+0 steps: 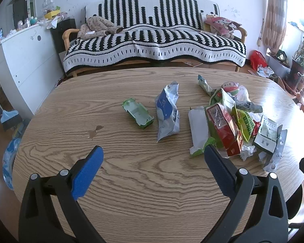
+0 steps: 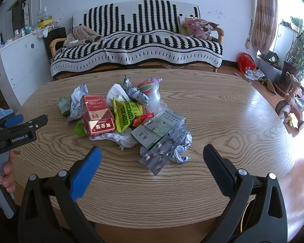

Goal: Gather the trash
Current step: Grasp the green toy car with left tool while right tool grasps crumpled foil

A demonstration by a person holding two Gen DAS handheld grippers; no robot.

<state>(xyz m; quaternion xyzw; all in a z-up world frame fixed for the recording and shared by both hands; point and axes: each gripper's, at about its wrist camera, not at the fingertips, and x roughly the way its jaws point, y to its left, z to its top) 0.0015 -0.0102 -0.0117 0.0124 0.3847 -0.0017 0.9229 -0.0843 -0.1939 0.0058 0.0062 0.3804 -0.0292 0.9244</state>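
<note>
Trash lies on an oval wooden table (image 1: 131, 182). In the left wrist view a green plastic tray (image 1: 137, 113) and a blue-white crumpled bag (image 1: 167, 113) lie apart from a pile at the right with a red box (image 1: 223, 125). My left gripper (image 1: 153, 154) is open and empty above the near table. In the right wrist view the pile holds the red box (image 2: 97, 115), a yellow popcorn bag (image 2: 126, 114), a grey-green carton (image 2: 158, 127) and a pill blister (image 2: 164, 151). My right gripper (image 2: 152, 154) is open and empty, just short of the blister.
A black-and-white striped sofa (image 2: 135, 46) stands behind the table. A white cabinet (image 1: 24, 60) is at the left. A pink tricycle (image 2: 293, 105) and plants stand on the floor at the right. The left gripper's body (image 2: 18, 131) shows at the left of the right wrist view.
</note>
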